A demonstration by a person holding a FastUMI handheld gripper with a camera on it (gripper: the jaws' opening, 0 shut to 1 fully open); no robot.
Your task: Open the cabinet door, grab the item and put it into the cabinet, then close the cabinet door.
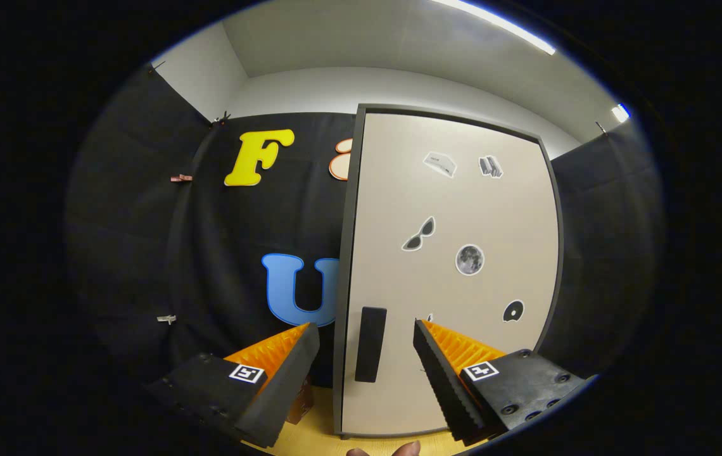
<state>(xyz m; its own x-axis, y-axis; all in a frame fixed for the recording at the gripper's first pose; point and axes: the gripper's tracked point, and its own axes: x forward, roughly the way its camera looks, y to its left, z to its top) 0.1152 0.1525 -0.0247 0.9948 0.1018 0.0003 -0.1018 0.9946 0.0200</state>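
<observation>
A: Where is the tool [366, 332] at this moment?

B: It is in front of the cabinet door [449, 272], and its two fingers are spread wide apart. They pinch nothing. The dark handle [370, 344] of the door stands in the gap between them, a little beyond the tips, and neither finger touches it.

A: And the door itself?

B: It stands upright and looks closed, but I cannot tell this for sure. It is pale with a dark frame. The handle is a vertical bar near the left edge of the door, low down. Several stickers are on the door: a pair of sunglasses [419, 235], a round moon [469, 259], a small dark disc [513, 311] lower to the right, and two more far up, too small to tell.

A: What is under the cabinet?

B: A wooden bench [316, 421], seen near the fingers. A small brown object [297, 403] sits there just behind the left finger, mostly hidden, so I cannot tell what it is. Fingertips of a person's hand [386, 450] show at the nearest edge.
</observation>
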